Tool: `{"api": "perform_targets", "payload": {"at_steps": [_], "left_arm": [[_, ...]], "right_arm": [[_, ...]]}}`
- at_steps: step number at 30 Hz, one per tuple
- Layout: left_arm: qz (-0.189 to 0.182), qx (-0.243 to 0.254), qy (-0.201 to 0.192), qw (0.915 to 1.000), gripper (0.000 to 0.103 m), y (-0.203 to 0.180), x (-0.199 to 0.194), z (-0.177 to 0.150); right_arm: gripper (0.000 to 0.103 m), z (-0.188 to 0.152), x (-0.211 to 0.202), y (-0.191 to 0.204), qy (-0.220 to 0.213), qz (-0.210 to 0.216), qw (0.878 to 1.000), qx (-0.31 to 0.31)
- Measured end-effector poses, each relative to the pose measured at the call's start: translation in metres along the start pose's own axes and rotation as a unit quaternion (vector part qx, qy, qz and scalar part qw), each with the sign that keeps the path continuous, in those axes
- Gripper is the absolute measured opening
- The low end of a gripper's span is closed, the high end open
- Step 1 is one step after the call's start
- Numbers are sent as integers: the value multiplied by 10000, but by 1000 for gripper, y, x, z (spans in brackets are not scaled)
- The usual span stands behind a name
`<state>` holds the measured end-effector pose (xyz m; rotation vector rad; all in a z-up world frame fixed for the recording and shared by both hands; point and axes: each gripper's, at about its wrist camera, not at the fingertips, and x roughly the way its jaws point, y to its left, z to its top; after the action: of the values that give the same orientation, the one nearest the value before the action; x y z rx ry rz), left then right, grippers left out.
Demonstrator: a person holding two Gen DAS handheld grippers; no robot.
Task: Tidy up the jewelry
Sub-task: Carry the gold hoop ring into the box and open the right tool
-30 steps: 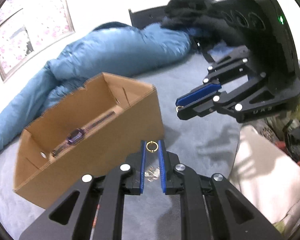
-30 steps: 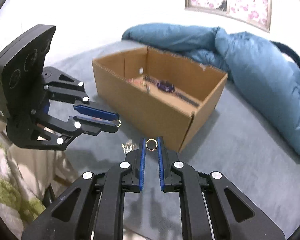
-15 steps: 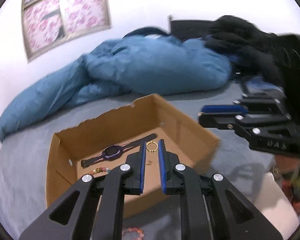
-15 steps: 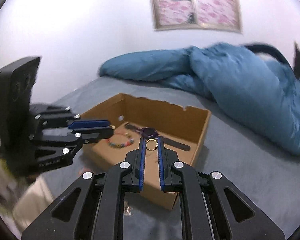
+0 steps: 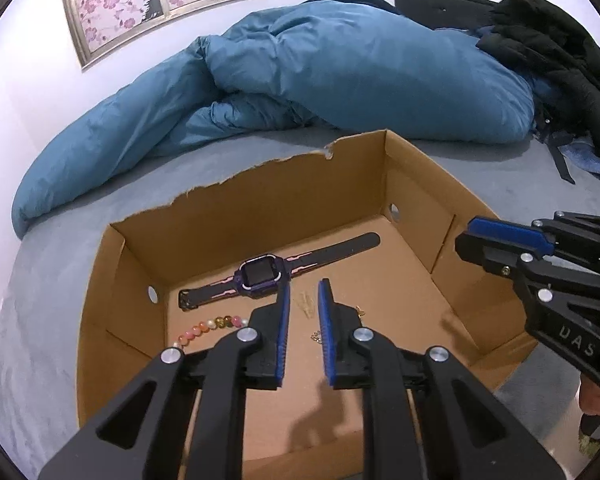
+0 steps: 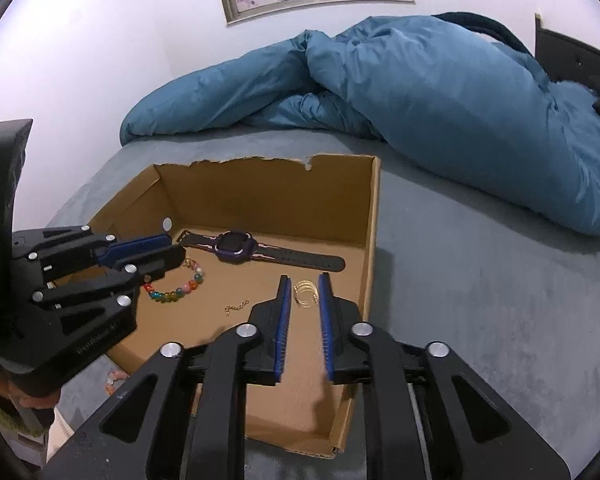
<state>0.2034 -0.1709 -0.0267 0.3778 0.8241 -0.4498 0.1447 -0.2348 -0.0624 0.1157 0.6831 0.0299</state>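
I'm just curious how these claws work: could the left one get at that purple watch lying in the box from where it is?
Probably yes. The left gripper is above the open-topped cardboard box, jaws opening with nothing between them, and the purple watch lies uncovered just ahead on the floor.

one watch (image 6: 236, 245), one beaded bracelet (image 6: 177, 287), one box (image 6: 374, 216)

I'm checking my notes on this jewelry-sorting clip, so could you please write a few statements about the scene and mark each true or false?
1. A purple watch lies inside the cardboard box. True.
2. The beaded bracelet lies on the blue duvet. False: it is in the box.
3. The right tool clamps the gold ring. False: its jaws are opening, and the ring appears released.
4. The box's back wall has a torn edge. True.
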Motion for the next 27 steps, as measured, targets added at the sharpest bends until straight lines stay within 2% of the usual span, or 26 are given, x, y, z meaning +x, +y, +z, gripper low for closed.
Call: {"api": "perform_targets", "payload": {"at_steps": [8,18,27], "left_arm": [[46,-123,-224,9997,31,0,-15,0],[78,-107,-537,9985,35,-1,-48,-3],[87,-279,-648,9975,36,4,-71,-12]], "right_arm": [[32,2,-12,2,-191,4,9998,-36],[46,6,-31,4,-414,91,9991,13],[50,5,-42,5,-478,215,9986,61]]}}
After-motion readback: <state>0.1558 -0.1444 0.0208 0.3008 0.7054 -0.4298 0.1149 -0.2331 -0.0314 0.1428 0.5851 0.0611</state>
